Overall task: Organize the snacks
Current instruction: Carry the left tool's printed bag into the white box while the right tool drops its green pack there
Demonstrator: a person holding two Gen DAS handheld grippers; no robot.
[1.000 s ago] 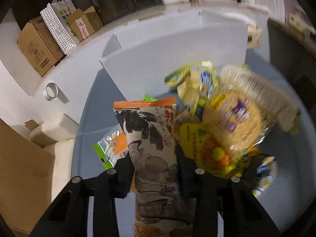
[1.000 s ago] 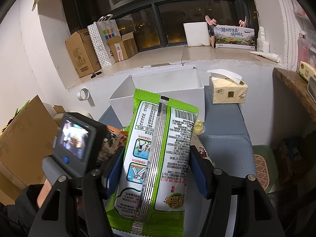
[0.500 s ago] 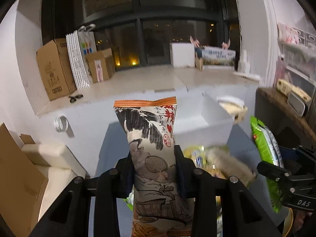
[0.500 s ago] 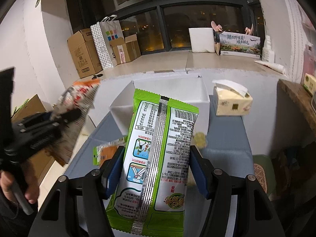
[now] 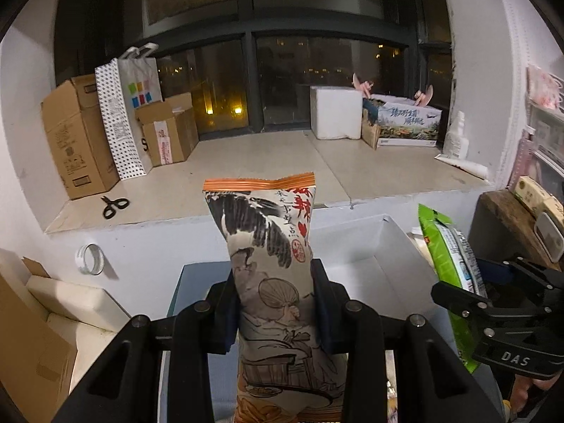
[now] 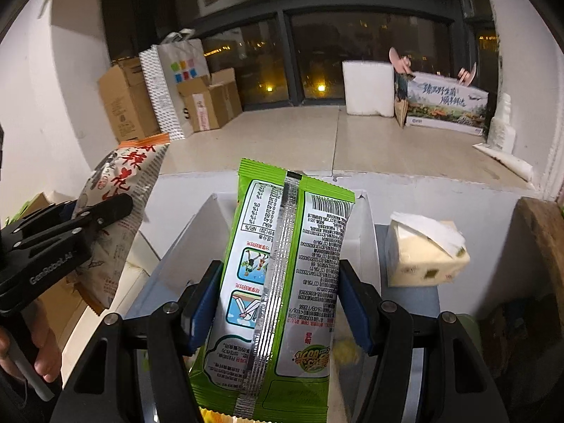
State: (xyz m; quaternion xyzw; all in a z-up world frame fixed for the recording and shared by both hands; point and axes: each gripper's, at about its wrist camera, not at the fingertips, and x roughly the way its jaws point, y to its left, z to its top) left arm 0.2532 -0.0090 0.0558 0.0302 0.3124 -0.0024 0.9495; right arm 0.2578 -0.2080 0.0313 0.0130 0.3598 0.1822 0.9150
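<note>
Two snack bags lifted, none boxed yet.
Left gripper (image 5: 275, 303) clamped on beige snack bag (image 5: 271, 268), right gripper (image 6: 278, 303) clamped on green snack bag (image 6: 282, 268); both held above near side of white box (image 6: 366, 232), still to place inside.

Right claw (image 6: 278, 303) clamped on an upright green snack bag (image 6: 282, 282), back seam facing the camera, in front of an open white box (image 6: 366, 225). Left claw (image 6: 81, 225) grips a beige illustrated snack bag (image 6: 123, 190). Tissue pack (image 6: 423, 253) right of box.
</note>
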